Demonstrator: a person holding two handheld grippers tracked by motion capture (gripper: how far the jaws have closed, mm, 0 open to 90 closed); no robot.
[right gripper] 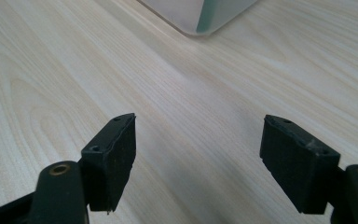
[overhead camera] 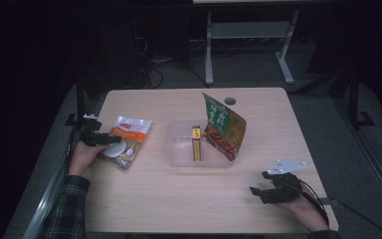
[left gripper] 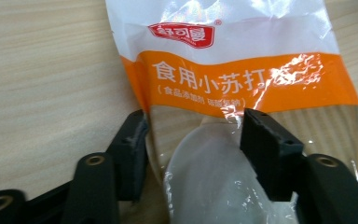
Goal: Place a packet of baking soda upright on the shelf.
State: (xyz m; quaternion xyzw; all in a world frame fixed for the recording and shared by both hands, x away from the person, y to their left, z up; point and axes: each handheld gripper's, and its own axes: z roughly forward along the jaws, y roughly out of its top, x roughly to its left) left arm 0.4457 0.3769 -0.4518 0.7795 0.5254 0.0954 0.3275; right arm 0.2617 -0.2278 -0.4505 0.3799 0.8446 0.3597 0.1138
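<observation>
Dark room all round, cables and a grey stand behind, and one pale wooden table (overhead camera: 179,199) lit in the middle of it. Over at the left edge lies the white-and-orange baking soda pouch (overhead camera: 127,140), flat on the wood, and the left gripper (overhead camera: 101,139) is right down on its near end. The high view leaves that contact murky, just black jaws over a pale disc; the left gripper view has it close up, the pouch (left gripper: 242,79) with its red logo and orange band running between the two jaws, one at the film's edge, the other lying on its clear lower part, so the bag is bracketed, though I can't tell whether the pads actually pinch it. The pouch's bottom is cut off there. Mid-table sits a clear plastic tub (overhead camera: 179,154) with a slim yellow box (overhead camera: 196,144) inside and a green snack bag (overhead camera: 225,127) propped against its right side. The right gripper (overhead camera: 258,191) rests near the front right, well apart from everything; its own view shows the jaws standing wide over bare wood, with a corner of the tub (right gripper: 200,16) at the top.
</observation>
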